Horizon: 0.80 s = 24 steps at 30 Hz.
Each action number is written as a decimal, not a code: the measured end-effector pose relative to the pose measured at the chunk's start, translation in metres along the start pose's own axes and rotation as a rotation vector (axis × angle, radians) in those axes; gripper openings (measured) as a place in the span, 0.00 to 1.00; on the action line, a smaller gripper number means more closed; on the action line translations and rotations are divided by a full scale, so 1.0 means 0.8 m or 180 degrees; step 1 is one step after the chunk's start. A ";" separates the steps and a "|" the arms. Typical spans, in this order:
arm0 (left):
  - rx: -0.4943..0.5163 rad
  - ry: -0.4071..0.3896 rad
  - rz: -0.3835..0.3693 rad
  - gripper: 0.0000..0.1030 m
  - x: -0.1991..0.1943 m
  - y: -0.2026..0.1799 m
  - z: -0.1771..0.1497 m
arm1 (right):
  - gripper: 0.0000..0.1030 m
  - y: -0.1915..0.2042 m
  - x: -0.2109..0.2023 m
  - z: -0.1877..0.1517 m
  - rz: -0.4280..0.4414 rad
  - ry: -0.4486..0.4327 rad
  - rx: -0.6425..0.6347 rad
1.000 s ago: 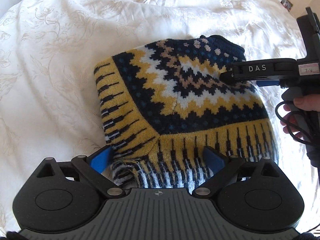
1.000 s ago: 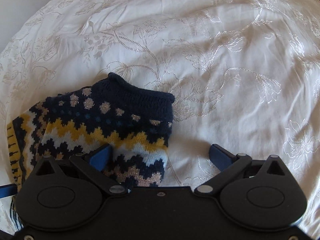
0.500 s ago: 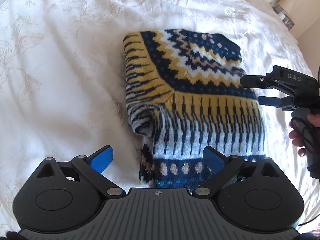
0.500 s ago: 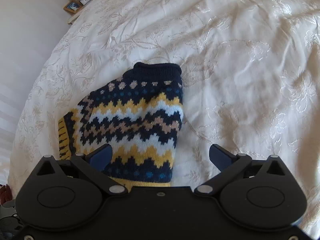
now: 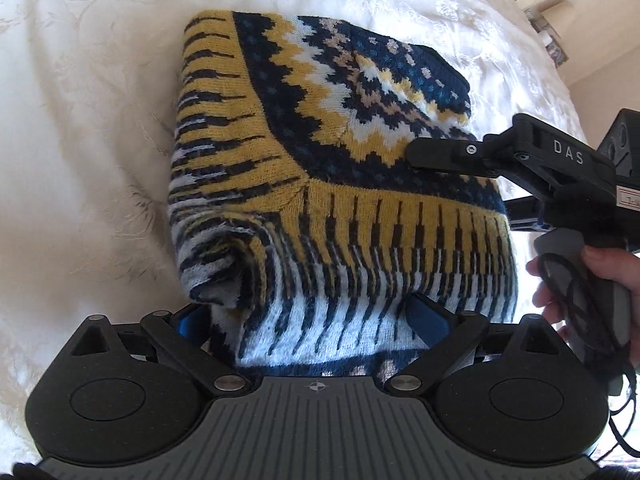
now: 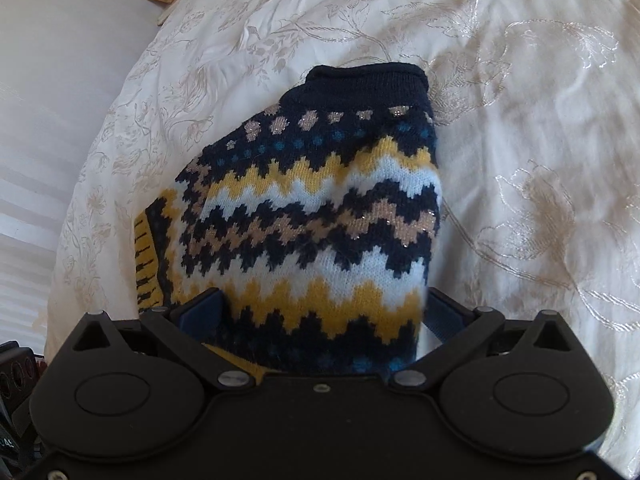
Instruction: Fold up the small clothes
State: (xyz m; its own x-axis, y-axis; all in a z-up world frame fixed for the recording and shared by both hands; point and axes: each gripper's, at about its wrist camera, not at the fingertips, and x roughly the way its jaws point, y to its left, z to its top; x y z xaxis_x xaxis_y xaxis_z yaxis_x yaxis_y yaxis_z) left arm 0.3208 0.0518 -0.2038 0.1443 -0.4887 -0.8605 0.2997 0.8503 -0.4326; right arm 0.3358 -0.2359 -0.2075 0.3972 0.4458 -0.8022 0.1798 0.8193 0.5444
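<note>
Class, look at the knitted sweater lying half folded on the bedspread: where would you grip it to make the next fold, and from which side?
Grip the sweater at its near white-striped hem edge, coming in low from the near side. That edge lies loose and doubled between the open fingers of the left hand-held gripper, so it offers a thick lip. The navy collar lies flat at the far end.

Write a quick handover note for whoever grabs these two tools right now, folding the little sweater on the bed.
Left tool: open, fingers straddling the sweater at its white striped end.
Right tool: open, straddling the navy-and-yellow zigzag part near the collar end.
Sweater lies on the white bedspread, already folded into a compact block, collar at the far end.
Left: whether either tool presses the cloth is unclear; probably tidy the bunched corner.
</note>
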 end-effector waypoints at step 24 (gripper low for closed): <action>-0.0222 -0.0068 -0.0715 0.41 -0.016 0.021 -0.005 | 0.51 0.010 -0.037 -0.043 -0.0013 -0.0017 0.0201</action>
State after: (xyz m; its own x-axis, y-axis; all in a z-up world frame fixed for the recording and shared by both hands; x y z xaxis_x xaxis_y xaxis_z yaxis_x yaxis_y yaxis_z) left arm 0.3206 0.0730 -0.2015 0.1017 -0.6705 -0.7349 0.2607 0.7309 -0.6307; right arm 0.2943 -0.2302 -0.1883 0.4012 0.4403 -0.8032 0.2379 0.7967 0.5556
